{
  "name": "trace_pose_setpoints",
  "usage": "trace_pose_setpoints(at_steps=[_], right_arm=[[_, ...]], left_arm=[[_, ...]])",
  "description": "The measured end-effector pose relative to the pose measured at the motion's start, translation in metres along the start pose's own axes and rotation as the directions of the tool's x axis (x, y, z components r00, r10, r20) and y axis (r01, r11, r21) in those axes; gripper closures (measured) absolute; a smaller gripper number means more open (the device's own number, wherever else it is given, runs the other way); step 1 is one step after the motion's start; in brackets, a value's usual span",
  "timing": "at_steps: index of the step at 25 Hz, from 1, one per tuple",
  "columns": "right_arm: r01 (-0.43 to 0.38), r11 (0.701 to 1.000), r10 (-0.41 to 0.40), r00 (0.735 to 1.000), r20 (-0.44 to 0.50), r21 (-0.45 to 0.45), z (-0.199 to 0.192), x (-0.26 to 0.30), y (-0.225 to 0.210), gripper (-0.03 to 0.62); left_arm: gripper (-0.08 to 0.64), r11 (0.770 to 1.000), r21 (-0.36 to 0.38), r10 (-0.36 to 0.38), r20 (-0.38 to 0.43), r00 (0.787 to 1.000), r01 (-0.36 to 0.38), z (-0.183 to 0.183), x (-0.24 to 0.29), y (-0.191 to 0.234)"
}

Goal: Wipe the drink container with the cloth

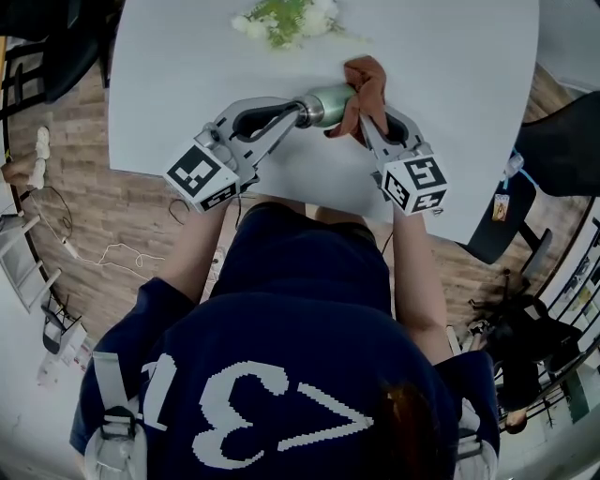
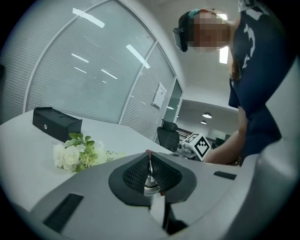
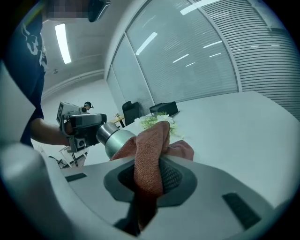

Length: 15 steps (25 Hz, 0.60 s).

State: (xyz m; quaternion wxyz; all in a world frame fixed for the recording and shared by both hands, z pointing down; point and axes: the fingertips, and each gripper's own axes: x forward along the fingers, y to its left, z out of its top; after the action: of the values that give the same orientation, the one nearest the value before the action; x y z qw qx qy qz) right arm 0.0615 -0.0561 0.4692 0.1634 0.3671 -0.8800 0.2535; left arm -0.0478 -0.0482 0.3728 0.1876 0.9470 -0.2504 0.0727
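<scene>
A silvery-green metal drink container (image 1: 326,105) lies level above the white table (image 1: 459,112). My left gripper (image 1: 302,112) is shut on its near end; in the left gripper view only a thin silver piece (image 2: 149,182) shows between the closed jaws (image 2: 150,180). A rust-coloured cloth (image 1: 366,86) drapes over the container's right end, and my right gripper (image 1: 368,128) is shut on it. In the right gripper view the cloth (image 3: 150,154) runs up from the jaws (image 3: 149,180) against the container's shiny body (image 3: 117,139), with the left gripper (image 3: 79,124) beyond it.
A bunch of white flowers with green leaves (image 1: 286,19) lies at the table's far edge, close behind the container. A black case (image 2: 56,123) sits farther back. An office chair (image 2: 168,135) stands beside the table, over wood flooring (image 1: 112,225).
</scene>
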Motion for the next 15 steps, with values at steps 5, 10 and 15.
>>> trace_pose_setpoints(at_steps=[5,10,15], right_arm=[[-0.162,0.986,0.163,0.986,0.037,-0.028,0.045,0.009,0.034,0.529],[-0.335,0.93,0.345,0.938,0.042,-0.151,0.088,0.015,0.086,0.529],[-0.275,0.948,0.273,0.961,-0.035,-0.163,0.058,0.017,0.057,0.529]], left_arm=[[0.535,0.991,0.12,-0.053,-0.053,0.997,0.06,0.001,0.005,-0.008],[0.537,0.958,0.245,-0.123,-0.126,0.984,0.151,0.002,0.015,-0.026],[0.537,0.932,0.298,-0.169,-0.152,0.974,0.208,-0.003,0.011,-0.034]])
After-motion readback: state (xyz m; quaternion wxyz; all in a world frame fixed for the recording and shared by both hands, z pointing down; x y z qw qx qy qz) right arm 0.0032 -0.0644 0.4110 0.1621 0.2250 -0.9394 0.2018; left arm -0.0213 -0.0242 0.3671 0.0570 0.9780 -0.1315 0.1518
